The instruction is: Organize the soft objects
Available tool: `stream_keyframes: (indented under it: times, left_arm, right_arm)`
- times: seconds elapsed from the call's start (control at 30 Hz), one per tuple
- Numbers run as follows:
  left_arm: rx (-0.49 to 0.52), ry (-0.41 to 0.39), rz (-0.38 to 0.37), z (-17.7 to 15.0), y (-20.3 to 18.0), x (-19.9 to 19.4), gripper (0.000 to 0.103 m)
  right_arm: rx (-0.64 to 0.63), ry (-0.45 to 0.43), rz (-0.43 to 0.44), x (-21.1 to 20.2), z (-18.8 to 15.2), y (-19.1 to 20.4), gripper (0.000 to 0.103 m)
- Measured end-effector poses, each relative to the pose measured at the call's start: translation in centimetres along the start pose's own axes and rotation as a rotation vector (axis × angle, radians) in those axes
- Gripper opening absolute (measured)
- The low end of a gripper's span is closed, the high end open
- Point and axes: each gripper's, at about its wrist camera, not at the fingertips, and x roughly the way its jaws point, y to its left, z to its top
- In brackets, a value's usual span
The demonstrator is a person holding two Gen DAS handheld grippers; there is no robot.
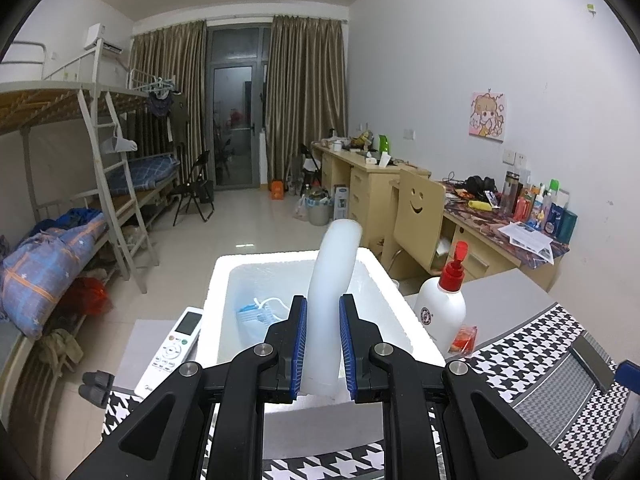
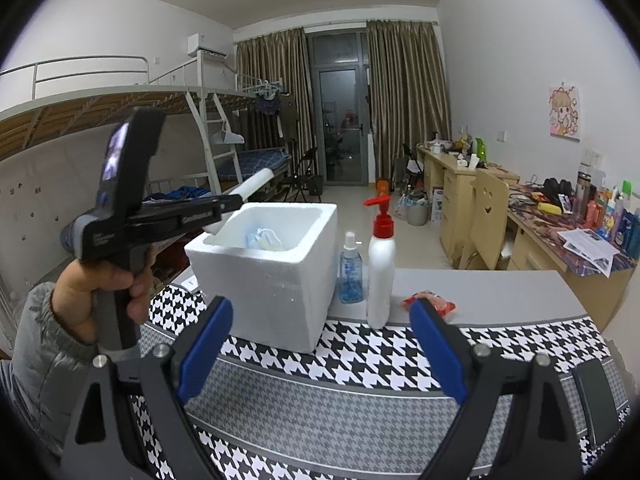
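Observation:
My left gripper (image 1: 323,312) is shut on a long white soft tube (image 1: 334,276) and holds it over the open white foam box (image 1: 216,280). In the right wrist view the left gripper (image 2: 236,202) hovers at the box's left rim (image 2: 280,210) with the tube (image 2: 256,182) sticking out behind. A blue face mask (image 1: 256,314) lies inside the box; it also shows in the right wrist view (image 2: 264,238). My right gripper (image 2: 320,312) is open and empty, near the table's front, facing the box.
A white pump bottle with a red top (image 2: 380,272), a small blue bottle (image 2: 351,276) and a red packet (image 2: 430,302) stand right of the box. A remote control (image 1: 172,348) lies left of it. A houndstooth cloth (image 2: 360,360) covers the table.

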Motion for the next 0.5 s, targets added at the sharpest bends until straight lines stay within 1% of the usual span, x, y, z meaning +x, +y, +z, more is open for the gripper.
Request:
stream_keyframes:
  times: [0.5]
  left_arm:
    - [0.004,0.042,-0.006,0.1,-0.4,2.7,0.019]
  right_arm:
    - [0.049,0.014,-0.04,-2.0,-1.1,-1.2,0.093]
